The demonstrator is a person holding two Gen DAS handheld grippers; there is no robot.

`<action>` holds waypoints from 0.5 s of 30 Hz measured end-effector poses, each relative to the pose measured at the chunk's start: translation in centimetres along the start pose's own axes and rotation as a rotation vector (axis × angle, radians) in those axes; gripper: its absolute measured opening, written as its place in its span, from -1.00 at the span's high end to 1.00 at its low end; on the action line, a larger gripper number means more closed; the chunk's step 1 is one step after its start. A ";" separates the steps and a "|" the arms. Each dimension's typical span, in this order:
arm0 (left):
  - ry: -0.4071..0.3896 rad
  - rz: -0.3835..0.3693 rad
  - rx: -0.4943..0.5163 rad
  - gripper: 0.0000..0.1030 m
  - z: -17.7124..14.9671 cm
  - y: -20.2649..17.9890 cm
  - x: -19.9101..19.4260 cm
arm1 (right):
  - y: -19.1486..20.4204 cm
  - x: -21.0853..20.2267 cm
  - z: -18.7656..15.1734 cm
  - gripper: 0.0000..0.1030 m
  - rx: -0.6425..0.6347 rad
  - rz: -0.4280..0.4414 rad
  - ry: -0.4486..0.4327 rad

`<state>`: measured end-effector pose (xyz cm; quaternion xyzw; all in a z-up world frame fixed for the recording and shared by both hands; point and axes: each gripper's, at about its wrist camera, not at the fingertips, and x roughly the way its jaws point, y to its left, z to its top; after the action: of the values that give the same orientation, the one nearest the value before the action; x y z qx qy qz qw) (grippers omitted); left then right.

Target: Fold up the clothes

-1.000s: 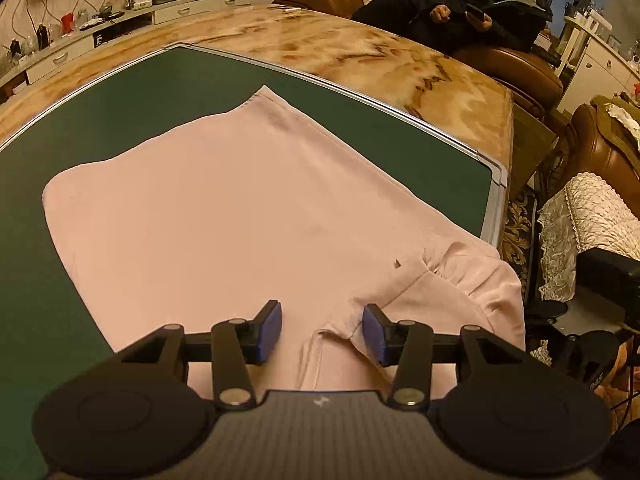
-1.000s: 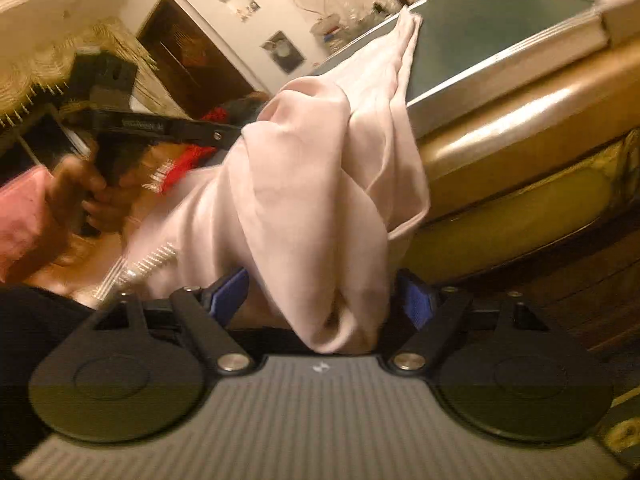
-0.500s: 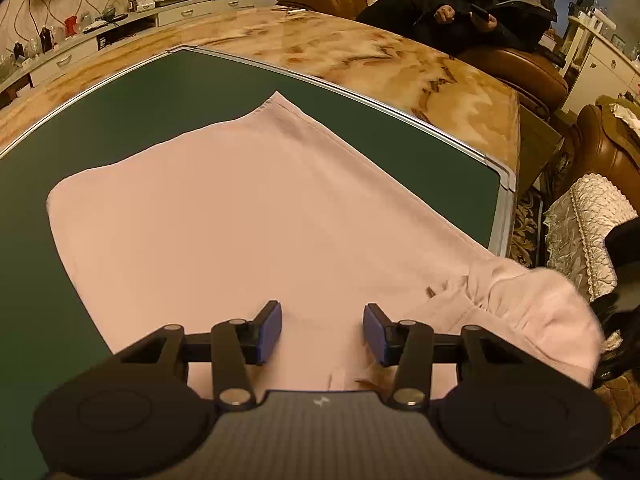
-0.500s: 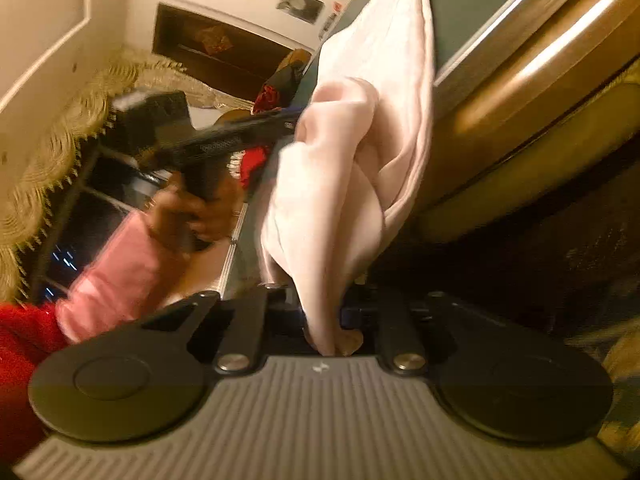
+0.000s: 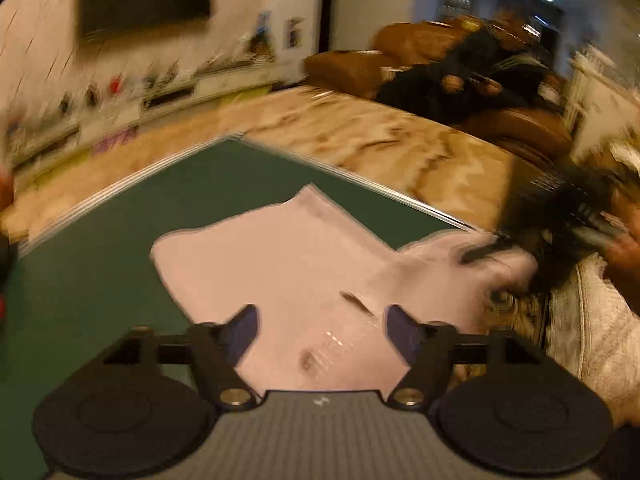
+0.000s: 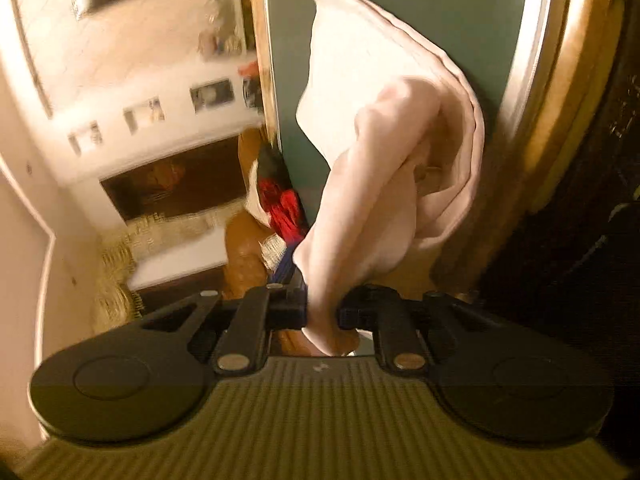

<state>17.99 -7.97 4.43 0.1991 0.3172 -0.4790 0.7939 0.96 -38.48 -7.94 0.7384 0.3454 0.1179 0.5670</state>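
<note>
A pale pink garment [image 5: 280,264] lies spread on the green mat [image 5: 100,264]. My left gripper [image 5: 320,326] is open above its near edge, with cloth between the fingers but not pinched. My right gripper [image 6: 322,312] is shut on a bunched sleeve end of the pink garment [image 6: 360,184], which hangs off the table's right edge. The right gripper also shows, blurred, in the left wrist view [image 5: 560,220], lifting that sleeve.
The mat lies on a marble-patterned table [image 5: 380,136] with a wooden edge [image 6: 560,120]. A person sits on a brown sofa [image 5: 500,80] behind it. A cream lace-covered seat [image 5: 592,320] stands at the right. A cabinet with small items [image 5: 120,92] lines the far wall.
My right gripper closed on the sleeve and has rolled and lifted it toward the table. My left gripper has risen and pulled back, with the view now blurred by motion.
</note>
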 end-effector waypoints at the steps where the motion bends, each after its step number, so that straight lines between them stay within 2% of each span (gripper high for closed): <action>1: -0.009 0.007 0.055 -0.68 0.0 -1.4 -0.9 | 0.1 0.2 -0.1 0.67 0.011 0.004 -0.006; 4: 0.047 0.088 0.246 -0.68 -0.6 -4.9 0.3 | 0.0 0.7 -0.2 0.67 0.031 0.008 -0.004; 6: 0.084 0.069 0.310 -0.68 -1.1 -5.7 2.0 | 0.1 0.8 -0.3 0.67 0.009 -0.006 0.017; 8: 0.111 0.017 0.384 -0.68 -1.3 -6.5 3.3 | 0.6 1.3 -0.7 0.67 -0.043 -0.042 0.054; 10: 0.139 -0.021 0.486 -0.68 -1.6 -7.4 4.4 | 1.0 1.5 -0.7 0.67 -0.085 -0.078 0.119; 12: 0.168 -0.023 0.561 -0.68 -1.8 -7.7 5.4 | 1.4 1.7 -0.7 0.67 -0.149 -0.131 0.179; 15: 0.168 -0.052 0.566 -0.68 -1.9 -7.0 5.9 | 2.0 1.6 -0.7 0.67 -0.216 -0.186 0.234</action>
<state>13.21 -13.77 -1.13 0.4433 0.2407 -0.5506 0.6651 2.50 -37.18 -6.24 0.6194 0.4611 0.1864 0.6074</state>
